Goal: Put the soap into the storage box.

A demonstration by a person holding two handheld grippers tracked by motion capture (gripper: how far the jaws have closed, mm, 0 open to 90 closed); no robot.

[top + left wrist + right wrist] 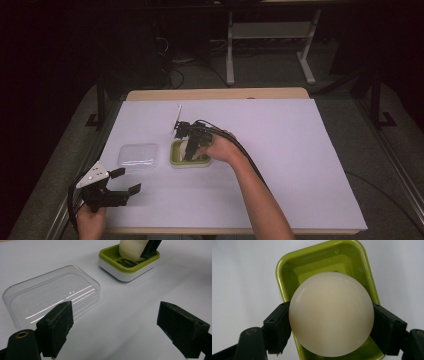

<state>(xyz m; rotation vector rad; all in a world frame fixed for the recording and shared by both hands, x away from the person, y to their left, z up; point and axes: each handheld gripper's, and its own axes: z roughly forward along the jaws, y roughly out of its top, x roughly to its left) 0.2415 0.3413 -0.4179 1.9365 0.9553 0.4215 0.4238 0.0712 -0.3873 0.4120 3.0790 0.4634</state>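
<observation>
My right gripper point(189, 150) points down into a green and white soap dish point(176, 161) at the table's middle. It is shut on a rounded cream bar of soap point(330, 313), with one pad on each side. The soap hangs upright over the dish point(322, 262), its lower end at or just above the slotted tray point(125, 270); whether they touch I cannot tell. My left gripper point(131, 180) rests low near the front left edge, open with nothing between its jaws. A clear plastic lid point(52, 295) lies just beyond the left gripper point(115, 327), to the left of the dish.
White paper point(280, 150) covers the tabletop, with a wooden strip point(215, 94) showing along the far edge. The right forearm point(260, 200) crosses the front middle of the table. Desk legs point(230, 50) and cables stand on the floor beyond.
</observation>
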